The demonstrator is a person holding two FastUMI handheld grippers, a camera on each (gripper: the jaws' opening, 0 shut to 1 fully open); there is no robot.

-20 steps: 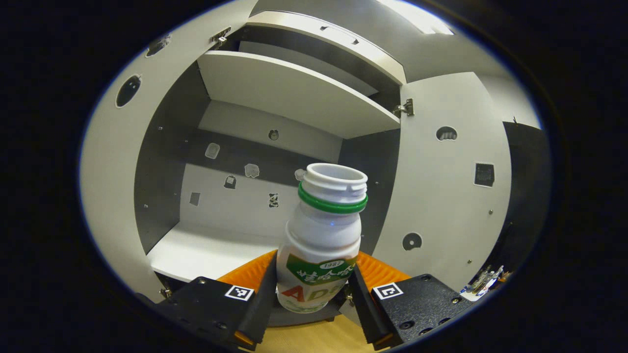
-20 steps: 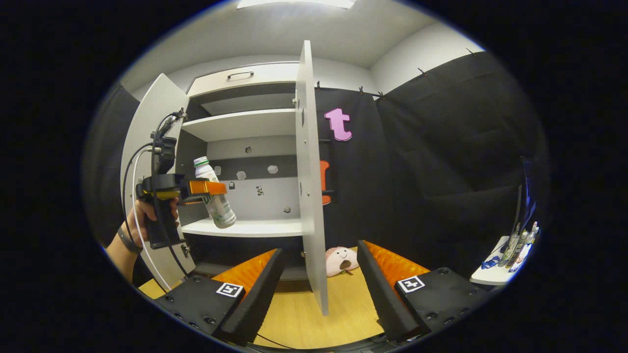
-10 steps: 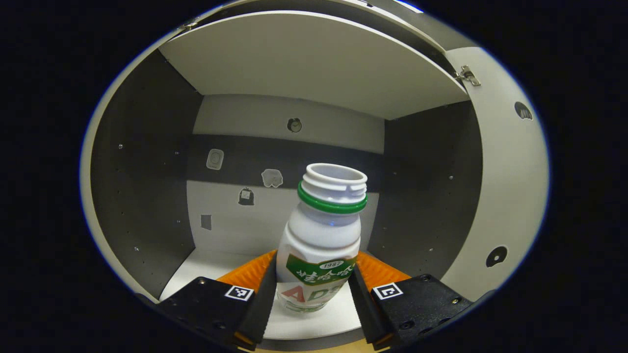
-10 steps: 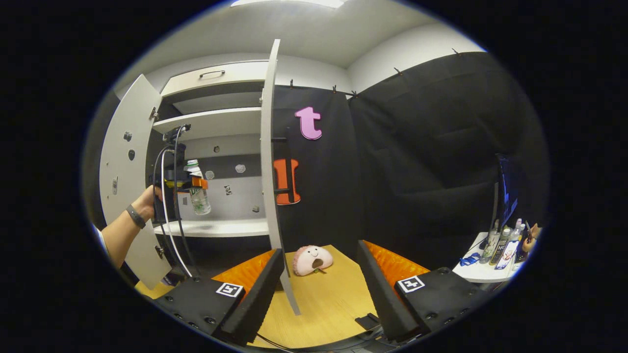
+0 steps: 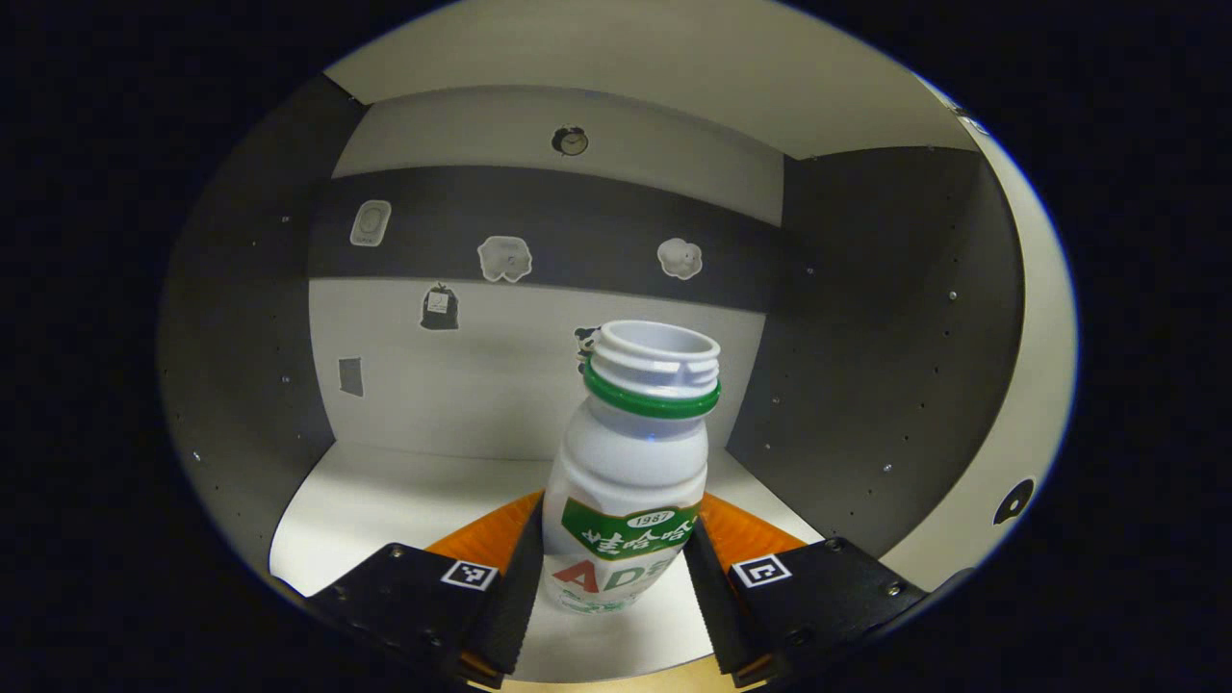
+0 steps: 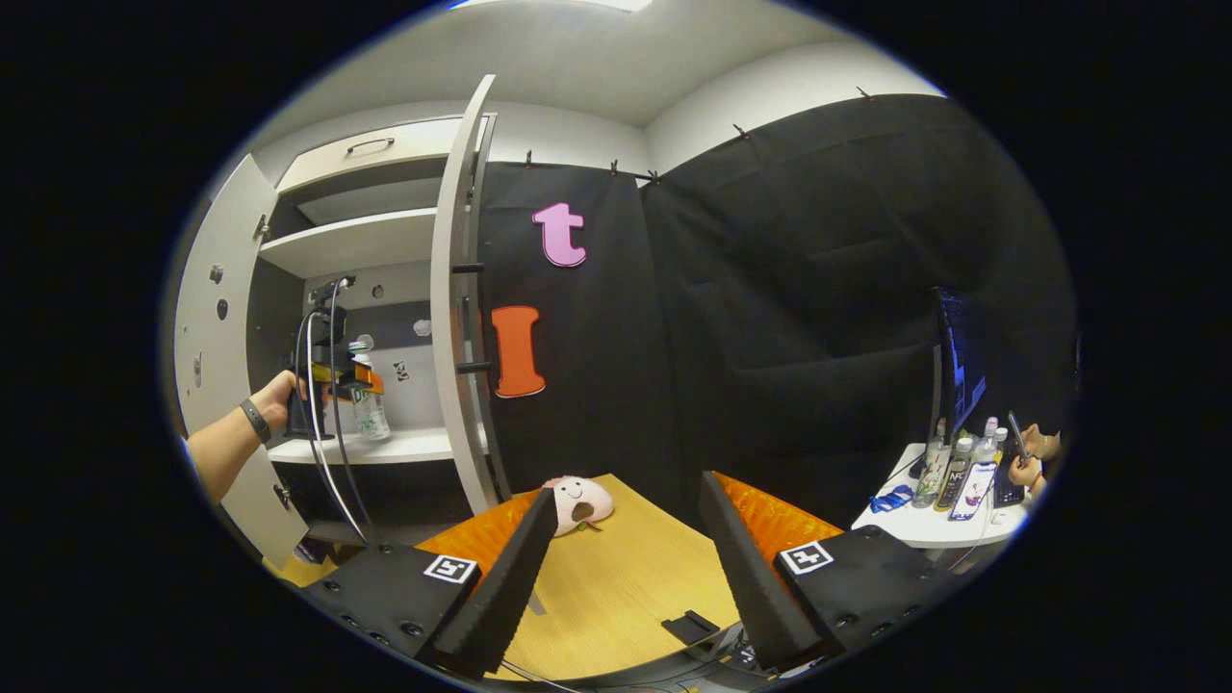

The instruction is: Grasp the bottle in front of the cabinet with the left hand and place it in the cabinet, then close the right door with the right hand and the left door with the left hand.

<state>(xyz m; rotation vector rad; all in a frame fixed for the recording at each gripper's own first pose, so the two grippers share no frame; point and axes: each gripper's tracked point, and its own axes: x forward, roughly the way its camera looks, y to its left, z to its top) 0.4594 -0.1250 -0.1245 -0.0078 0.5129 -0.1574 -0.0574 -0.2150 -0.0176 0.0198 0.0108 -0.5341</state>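
Now the bottle (image 5: 630, 462) stands nearly upright, neck up and leaning slightly, clamped low on its label between the jaws of the left gripper (image 5: 611, 577). It hangs inside the cabinet, just above the white shelf (image 5: 385, 500), so the coming move is judged to be a short drop straight down onto that shelf. The right gripper (image 6: 626, 549) hovers over the desk (image 6: 616, 587) with jaws spread and empty, on the near side of the right door (image 6: 452, 289), which stands open.
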